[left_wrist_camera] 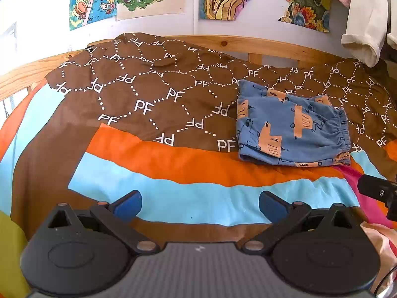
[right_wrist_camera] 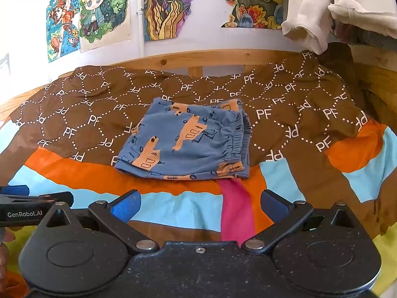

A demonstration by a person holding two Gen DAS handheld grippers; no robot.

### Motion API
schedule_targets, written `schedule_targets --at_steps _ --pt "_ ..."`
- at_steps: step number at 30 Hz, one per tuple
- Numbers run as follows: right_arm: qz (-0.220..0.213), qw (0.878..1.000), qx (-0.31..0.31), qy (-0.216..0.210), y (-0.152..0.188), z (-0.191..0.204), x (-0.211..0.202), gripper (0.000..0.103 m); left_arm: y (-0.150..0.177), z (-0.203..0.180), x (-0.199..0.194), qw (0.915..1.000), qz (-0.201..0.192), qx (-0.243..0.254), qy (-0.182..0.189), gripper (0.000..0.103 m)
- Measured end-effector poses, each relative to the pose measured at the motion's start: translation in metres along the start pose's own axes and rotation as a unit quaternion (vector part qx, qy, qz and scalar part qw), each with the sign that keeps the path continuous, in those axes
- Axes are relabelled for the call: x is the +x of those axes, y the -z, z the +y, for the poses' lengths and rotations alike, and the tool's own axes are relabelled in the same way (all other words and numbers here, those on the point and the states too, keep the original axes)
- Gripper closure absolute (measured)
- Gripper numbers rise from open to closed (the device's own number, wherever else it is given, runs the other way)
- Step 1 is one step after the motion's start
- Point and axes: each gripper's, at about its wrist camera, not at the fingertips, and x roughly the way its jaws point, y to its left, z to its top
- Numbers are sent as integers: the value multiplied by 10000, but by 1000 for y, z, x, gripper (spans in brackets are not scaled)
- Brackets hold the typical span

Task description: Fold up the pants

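Your left hand-held gripper [left_wrist_camera: 200, 204]: blue pads spread wide, nothing between them, hovering over light-blue stripe of bedspread [left_wrist_camera: 148, 104]. Your right hand-held gripper [right_wrist_camera: 200, 204]: also spread wide, empty, above pink stripe [right_wrist_camera: 237, 211]. Pants [right_wrist_camera: 184, 144]: blue with tan print, folded into compact stack, elastic waistband on right side, lying on bed where brown "PF" pattern meets orange band, ahead of both grippers, touching neither. Wooden bed frame [right_wrist_camera: 198, 57] behind; colourful drawings [right_wrist_camera: 163, 7] on wall; white garment [right_wrist_camera: 307, 17] hanging upper right.
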Motion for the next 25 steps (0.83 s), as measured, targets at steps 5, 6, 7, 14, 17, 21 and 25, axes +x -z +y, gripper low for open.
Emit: schedule_targets --at_steps 5,6,7,14,17,21,25 --pt "7 10000 3 0 0 0 0 1 0 1 1 10000 20 -29 -6 0" --pt "9 10000 0 1 0 0 0 1 0 1 1 10000 26 -37 -5 0" --pt "8 10000 -1 3 0 0 0 1 0 2 1 10000 33 -47 -6 0" --pt "28 10000 19 28 0 -1 1 1 0 1 1 10000 40 -19 -63 0" --pt "32 10000 10 17 0 -1 1 1 -3 1 0 9999 69 -23 -128 0" --pt "37 10000 10 12 0 0 1 1 -4 2 1 9998 77 12 -196 0" --pt "51 10000 14 -6 0 0 1 1 -1 4 4 9997 194 -48 -136 0"
